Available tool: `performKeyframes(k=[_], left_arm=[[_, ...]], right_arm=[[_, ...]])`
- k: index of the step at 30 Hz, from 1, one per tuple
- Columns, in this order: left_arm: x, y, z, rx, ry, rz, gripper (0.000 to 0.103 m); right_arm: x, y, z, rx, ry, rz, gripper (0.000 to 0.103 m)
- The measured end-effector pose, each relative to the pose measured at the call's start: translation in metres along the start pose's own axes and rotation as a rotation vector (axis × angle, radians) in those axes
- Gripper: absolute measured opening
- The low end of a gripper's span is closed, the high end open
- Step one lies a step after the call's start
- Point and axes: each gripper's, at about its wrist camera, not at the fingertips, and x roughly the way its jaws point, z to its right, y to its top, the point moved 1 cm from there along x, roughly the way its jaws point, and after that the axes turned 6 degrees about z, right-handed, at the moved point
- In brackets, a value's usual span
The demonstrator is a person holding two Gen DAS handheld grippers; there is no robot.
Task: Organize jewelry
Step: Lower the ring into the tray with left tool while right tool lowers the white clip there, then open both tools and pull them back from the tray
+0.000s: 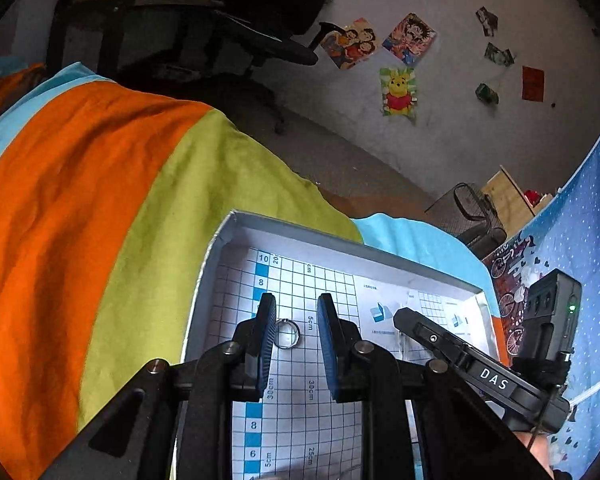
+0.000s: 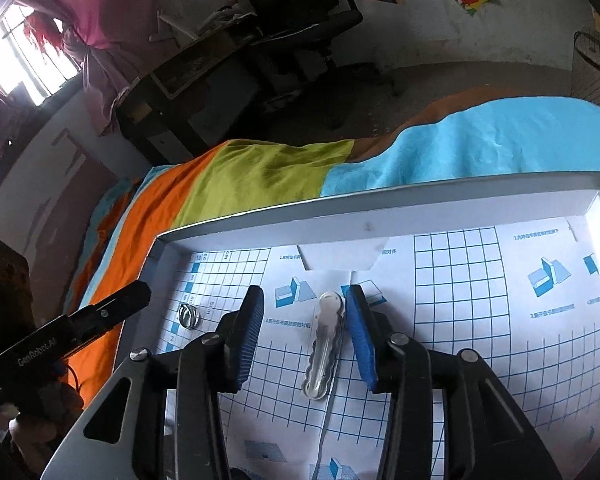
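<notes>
A shallow white box (image 2: pixel 380 208) sits on the bed (image 1: pixel 100 200), on a cover striped orange, lime and light blue. Its floor is lined with a blue-gridded sheet printed with ruler marks.

The left tool (image 1: pixel 296 344) hangs over the left part of the box with its blue-padded jaws a modest way apart. A silver ring (image 1: pixel 287 334) lies on the grid between them, right up against the left-hand pad; whether it actually touches the pad I cannot tell. The other pad stands clear of it, so nothing is gripped.

The right tool (image 2: pixel 306 336) is over the middle of the box, its jaws standing apart. A long silvery hair clip (image 2: pixel 324 344) with a wavy edge lies on the sheet between them. Its rounded far end sits just beside the right-hand pad; the left-hand pad is well clear of it. The clip is not clamped.

From the right wrist view the ring (image 2: pixel 189 316) shows to the left of the clip, near the box's left wall, with the left tool's black finger (image 2: pixel 112 308) reaching in above that wall.
</notes>
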Motion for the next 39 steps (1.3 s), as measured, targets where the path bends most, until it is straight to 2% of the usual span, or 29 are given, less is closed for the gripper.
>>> performKeyframes(k=[3, 7, 11, 20, 25, 31, 34, 36, 39], left_arm=[[-0.003, 0.001, -0.001, 0.003, 0.005, 0.004, 0.020], [-0.007, -0.002, -0.002, 0.010, 0.008, 0.007, 0.020], [-0.009, -0.002, -0.003, 0.005, 0.013, 0.000, 0.020], [-0.025, -0.004, -0.006, 0.020, 0.020, 0.011, 0.020], [-0.035, -0.009, -0.006, 0.038, 0.019, 0.013, 0.020], [-0.054, -0.029, 0.003, 0.081, -0.001, 0.037, 0.021], [-0.065, -0.043, 0.007, 0.092, -0.011, 0.052, 0.039], [-0.074, -0.054, 0.007, 0.088, -0.021, 0.069, 0.063], [-0.087, -0.070, 0.010, 0.094, -0.037, 0.091, 0.065]], right_arm=[[0.003, 0.000, 0.000, -0.022, 0.015, -0.006, 0.039], [0.005, 0.000, -0.003, -0.047, 0.047, -0.006, 0.046], [0.008, 0.000, -0.003, -0.038, 0.095, -0.011, 0.059], [0.012, 0.001, -0.015, -0.094, 0.069, -0.029, 0.063], [0.004, -0.005, -0.023, -0.144, 0.081, -0.086, 0.063], [-0.050, -0.009, -0.029, -0.161, 0.113, 0.021, 0.063], [-0.078, -0.016, -0.030, -0.157, 0.140, 0.060, 0.063], [-0.103, -0.027, -0.032, -0.155, 0.165, 0.093, 0.063], [-0.130, -0.042, -0.034, -0.150, 0.200, 0.124, 0.063]])
